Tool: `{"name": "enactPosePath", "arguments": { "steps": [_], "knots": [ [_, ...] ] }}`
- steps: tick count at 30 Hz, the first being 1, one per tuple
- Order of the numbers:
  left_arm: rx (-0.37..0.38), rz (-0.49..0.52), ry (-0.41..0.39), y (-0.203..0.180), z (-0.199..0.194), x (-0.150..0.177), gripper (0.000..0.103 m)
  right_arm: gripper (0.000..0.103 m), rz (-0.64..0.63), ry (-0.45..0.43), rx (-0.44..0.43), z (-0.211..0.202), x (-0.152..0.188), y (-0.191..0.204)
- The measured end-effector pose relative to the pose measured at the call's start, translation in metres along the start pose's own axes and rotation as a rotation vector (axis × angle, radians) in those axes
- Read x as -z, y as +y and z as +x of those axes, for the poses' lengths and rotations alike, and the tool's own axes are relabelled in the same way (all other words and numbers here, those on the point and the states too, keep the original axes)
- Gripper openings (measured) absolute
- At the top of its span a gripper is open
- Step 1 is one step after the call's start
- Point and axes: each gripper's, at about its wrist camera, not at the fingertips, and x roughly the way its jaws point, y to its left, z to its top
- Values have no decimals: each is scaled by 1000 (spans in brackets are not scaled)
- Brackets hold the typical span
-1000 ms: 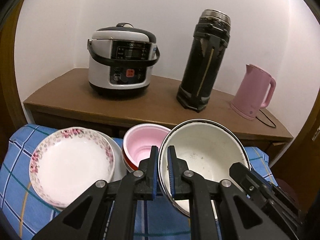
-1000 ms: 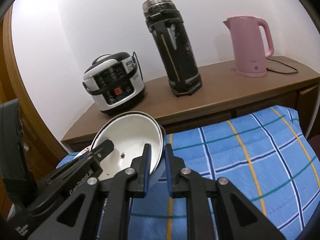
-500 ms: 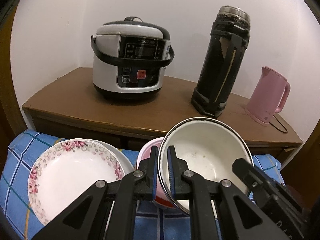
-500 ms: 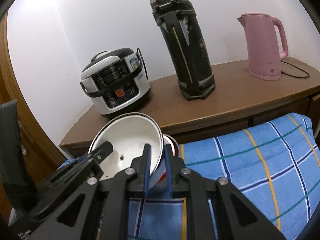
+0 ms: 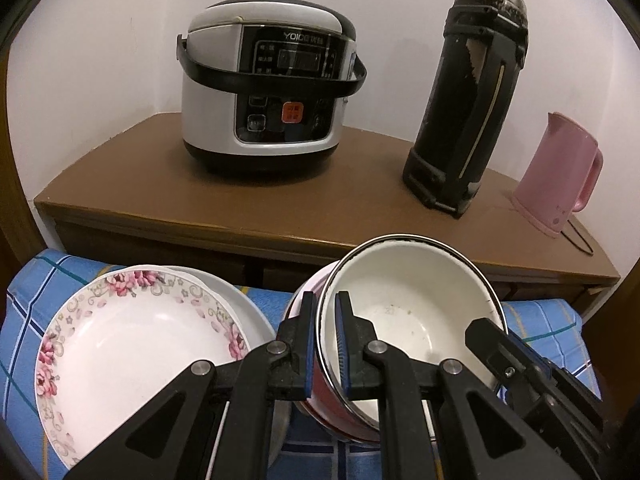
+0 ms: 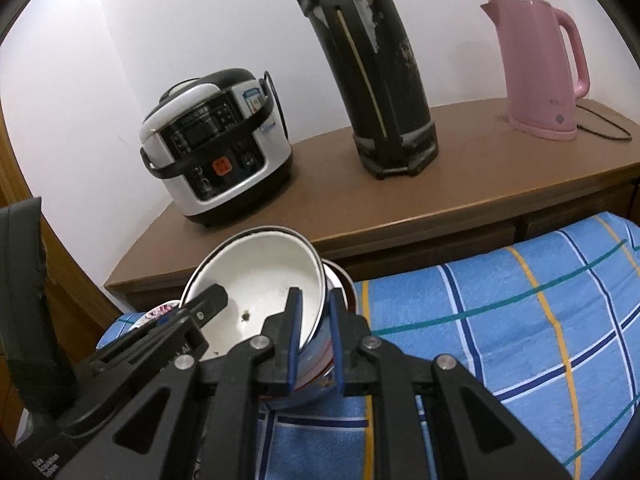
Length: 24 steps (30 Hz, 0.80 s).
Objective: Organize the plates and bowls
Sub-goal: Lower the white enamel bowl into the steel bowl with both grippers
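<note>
A white enamel bowl [image 5: 412, 312] with a dark rim is held by both grippers. My left gripper [image 5: 325, 344] is shut on its left rim. My right gripper [image 6: 314, 338] is shut on its right rim, and the bowl [image 6: 256, 292] tilts toward me there. The bowl sits over a red-and-pink bowl [image 5: 310, 396], covering most of it. A floral-rimmed plate [image 5: 132, 352] lies on a plain white plate [image 5: 244, 304] to the left. All rest on a blue plaid cloth [image 6: 500, 320].
Behind the cloth stands a brown wooden cabinet [image 5: 224, 196] with a rice cooker [image 5: 268, 80], a tall black thermos [image 5: 472, 96] and a pink kettle [image 5: 560, 172] with a cord. A white wall is behind.
Both grippers have carried the white bowl forward and down over the red-and-pink bowl, which now is mostly covered. The cabinet items look closer.
</note>
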Motion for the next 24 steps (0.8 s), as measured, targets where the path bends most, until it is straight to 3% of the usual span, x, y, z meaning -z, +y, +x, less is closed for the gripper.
{"name": "enactPosePath", "arguments": {
  "steps": [24],
  "knots": [
    [-37,22,8,-2,-1,-3,11,17,5,-41,-6,-1,0,-7]
  ]
}}
